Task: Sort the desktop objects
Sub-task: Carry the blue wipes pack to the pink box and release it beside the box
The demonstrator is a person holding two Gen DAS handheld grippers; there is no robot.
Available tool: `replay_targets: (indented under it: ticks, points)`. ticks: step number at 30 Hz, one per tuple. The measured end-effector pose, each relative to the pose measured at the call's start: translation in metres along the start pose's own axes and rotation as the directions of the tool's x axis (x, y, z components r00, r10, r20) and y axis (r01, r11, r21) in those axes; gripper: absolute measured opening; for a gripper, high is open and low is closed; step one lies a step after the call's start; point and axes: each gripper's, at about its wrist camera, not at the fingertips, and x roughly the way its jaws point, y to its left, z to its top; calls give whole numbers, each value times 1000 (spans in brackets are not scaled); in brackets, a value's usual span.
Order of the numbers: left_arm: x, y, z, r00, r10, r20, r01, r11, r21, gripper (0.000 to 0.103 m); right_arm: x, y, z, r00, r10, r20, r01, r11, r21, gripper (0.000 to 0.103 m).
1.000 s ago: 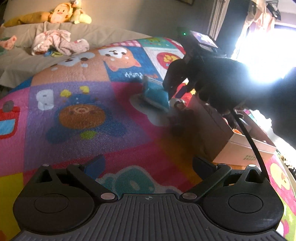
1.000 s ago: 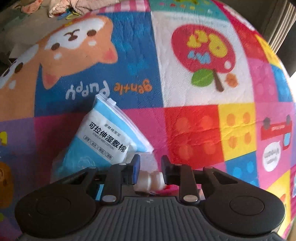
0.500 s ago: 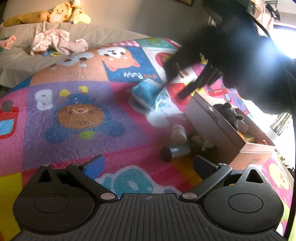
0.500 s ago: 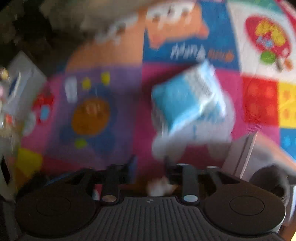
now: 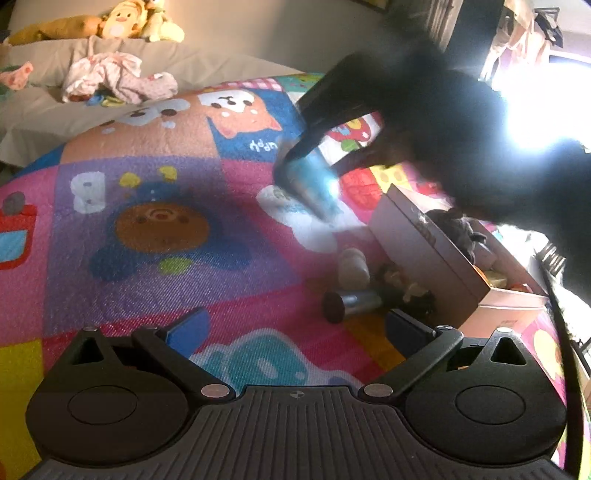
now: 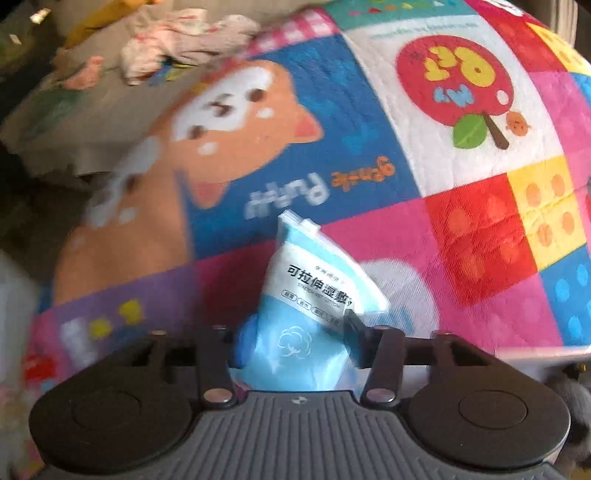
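A light-blue wipes packet (image 6: 314, 280) with a white label lies on the colourful play mat (image 5: 166, 280). My right gripper (image 6: 295, 338) has it between its jaws, which are closing, and both blue pads touch its sides. From the left wrist the same packet (image 5: 314, 181) shows under the dark, blurred right gripper (image 5: 317, 166). My left gripper (image 5: 295, 328) hovers low over the mat, wide open, with nothing between its fingers. A small white bottle (image 5: 352, 267) and a dark-capped silver cylinder (image 5: 351, 304) lie on the mat ahead of it.
An open cardboard box (image 5: 424, 243) holding a dark plush toy (image 5: 458, 229) and other items stands at the right. A small dark figure (image 5: 406, 288) lies beside it. A bed with plush toys (image 5: 122, 22) and crumpled clothes (image 5: 110, 77) is behind the mat.
My right gripper let go of the small white bottle, which now lies on the mat, swung over and closed around the blue packet. The left gripper has not moved.
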Motion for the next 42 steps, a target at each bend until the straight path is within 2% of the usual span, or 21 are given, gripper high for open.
replay_targets:
  ticks: [3,5,9,13,15,18,19,21,26,29,31,33,36,38,40,42]
  points:
    - [1,0,0,1000,1,-2,-1,1000,-2,103,-56,-3,-33,992,110,53,-107,993,-53,47]
    - [1,0,0,1000,2,-3,-2,1000,0,103,-94,-6,-62,985,147,86,-137,985,-109,47]
    - [2,-1,1,1000,8,-8,-8,1000,3,103,-153,-20,-133,972,214,96,-193,962,-193,47]
    - [3,-2,1,1000,22,-15,-21,1000,15,103,-165,-34,-206,978,197,66,-172,947,-272,47]
    - [4,-4,1,999,35,-19,-35,999,28,103,-159,-40,-242,989,135,62,-109,941,-320,47]
    - [4,-10,0,997,68,-24,-67,996,55,103,-161,-53,-275,989,106,103,-64,936,-346,50]
    - [3,-11,-1,996,81,-24,-79,995,65,103,-161,-57,-279,988,112,104,-71,938,-338,54]
    - [1,-15,-2,994,106,-27,-103,991,84,103,-168,-69,-279,984,105,144,-58,953,-298,77]
    - [-6,-21,-9,994,95,-51,-90,991,103,103,-167,-107,-253,965,93,244,-48,982,-184,84]
    - [-8,-28,-11,993,97,-65,-88,988,125,103,-151,-124,-233,963,85,254,-57,992,-113,85]
    - [-12,-32,-12,994,92,-67,-82,987,137,103,-138,-128,-221,960,92,263,-75,994,-75,92]
    - [-14,-36,-12,994,88,-68,-77,986,148,103,-132,-126,-213,949,120,293,-106,992,-64,92]
    - [-17,-40,-12,993,93,-69,-81,982,168,103,-123,-122,-206,941,91,325,-85,996,-32,92]
    - [-18,-40,-14,993,99,-69,-86,981,172,103,-123,-122,-209,942,83,324,-82,997,-17,91]
    - [-18,-40,-14,992,98,-74,-84,982,168,103,-128,-122,-218,943,91,320,-86,996,-28,86]
    - [-17,-41,-15,992,97,-79,-82,982,168,103,-135,-122,-233,947,39,319,-24,998,-52,84]
